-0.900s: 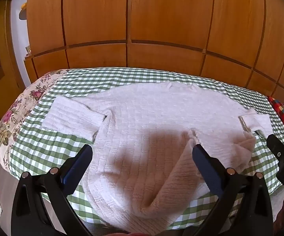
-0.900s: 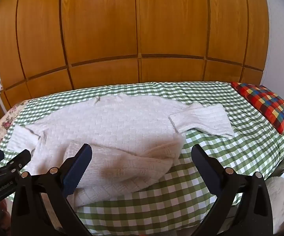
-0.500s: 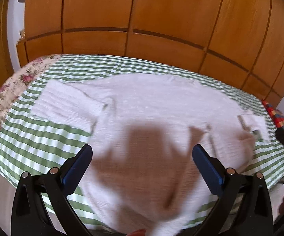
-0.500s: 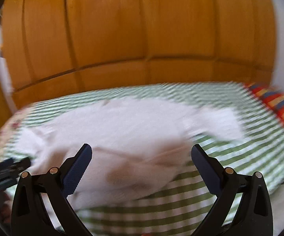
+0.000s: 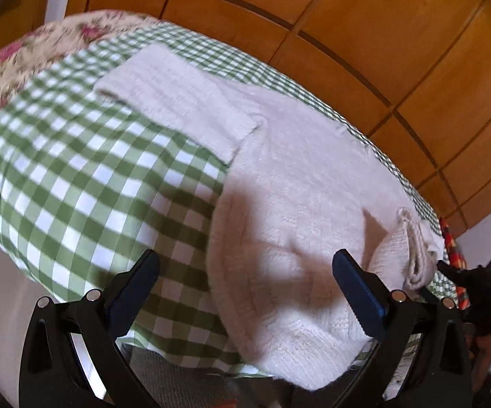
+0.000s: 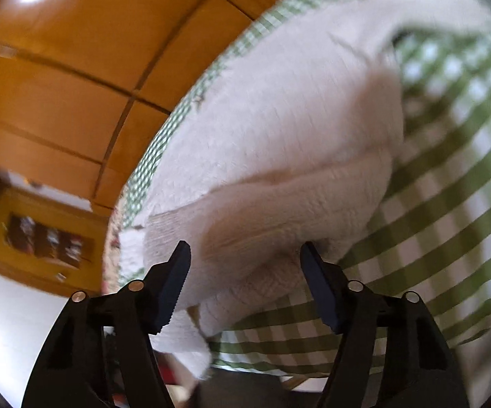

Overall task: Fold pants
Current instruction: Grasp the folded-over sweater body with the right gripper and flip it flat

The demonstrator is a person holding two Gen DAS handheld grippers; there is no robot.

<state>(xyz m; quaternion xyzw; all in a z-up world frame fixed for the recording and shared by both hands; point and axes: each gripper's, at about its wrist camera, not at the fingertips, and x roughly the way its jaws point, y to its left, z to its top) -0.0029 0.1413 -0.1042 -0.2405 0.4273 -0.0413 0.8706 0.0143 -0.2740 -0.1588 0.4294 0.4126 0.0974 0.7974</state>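
A white knitted garment, sweater-shaped with sleeves, lies spread on a green checked bedspread. Its near hem is partly folded over. My left gripper is open and hovers low over the garment's near left hem, its fingers straddling the garment's edge. My right gripper is open, tilted, with the folded near edge of the garment between its fingers; contact cannot be told. The right gripper's black body shows at the right edge of the left wrist view.
A wooden wardrobe wall runs behind the bed. A floral cover lies at the bed's left end, a plaid pillow at its right. A wooden shelf stands at the left. The bed's near edge is just below both grippers.
Both grippers have dropped down and moved close to the garment's near edge. The left swung toward the left hem; the right tilted and narrowed its opening around the folded edge.
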